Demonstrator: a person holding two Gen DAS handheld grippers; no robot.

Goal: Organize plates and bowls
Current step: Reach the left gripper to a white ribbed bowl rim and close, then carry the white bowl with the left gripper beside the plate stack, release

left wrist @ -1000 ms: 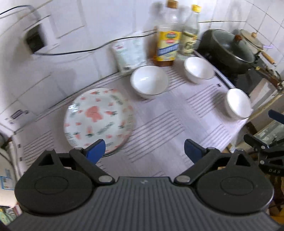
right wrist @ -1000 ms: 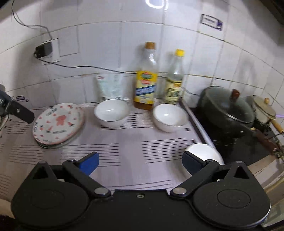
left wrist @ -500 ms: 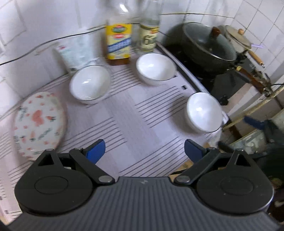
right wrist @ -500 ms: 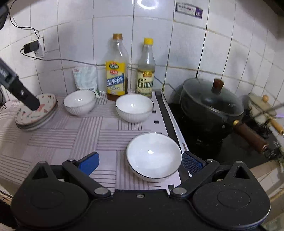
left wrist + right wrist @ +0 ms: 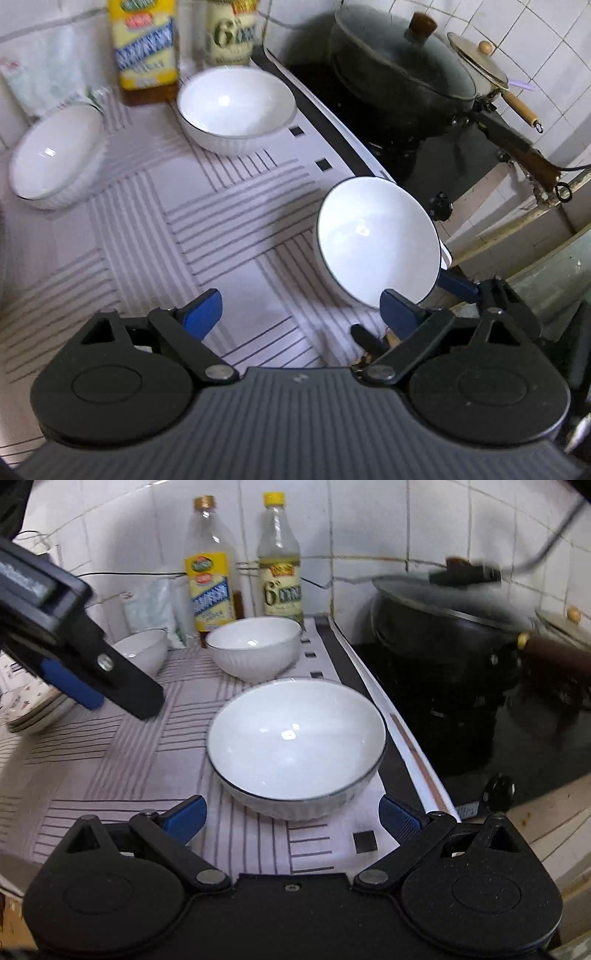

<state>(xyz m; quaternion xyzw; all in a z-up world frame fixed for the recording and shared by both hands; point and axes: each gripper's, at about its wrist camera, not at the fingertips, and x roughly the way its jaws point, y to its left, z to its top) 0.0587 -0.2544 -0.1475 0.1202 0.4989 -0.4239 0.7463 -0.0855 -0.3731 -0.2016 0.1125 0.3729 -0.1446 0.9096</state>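
Note:
Three white bowls sit on the striped mat. The near bowl (image 5: 295,742) lies just ahead of my open right gripper (image 5: 291,818), between its blue fingertips; it also shows in the left wrist view (image 5: 376,236). The middle bowl (image 5: 255,646) (image 5: 236,107) and the far left bowl (image 5: 142,650) (image 5: 55,155) stand near the bottles. A floral plate stack (image 5: 29,709) sits at the left. My left gripper (image 5: 301,312) is open and empty, above the mat; it shows in the right wrist view (image 5: 74,657).
Two oil bottles (image 5: 210,576) (image 5: 280,568) and a plastic pouch (image 5: 151,605) stand by the tiled wall. A black lidded pot (image 5: 443,635) sits on the stove to the right, with a small lidded pan (image 5: 480,70) behind. The counter edge is near.
Both grippers moved right and closer to the near bowl. The right gripper now frames that bowl; the plate stack slid out of the left wrist view.

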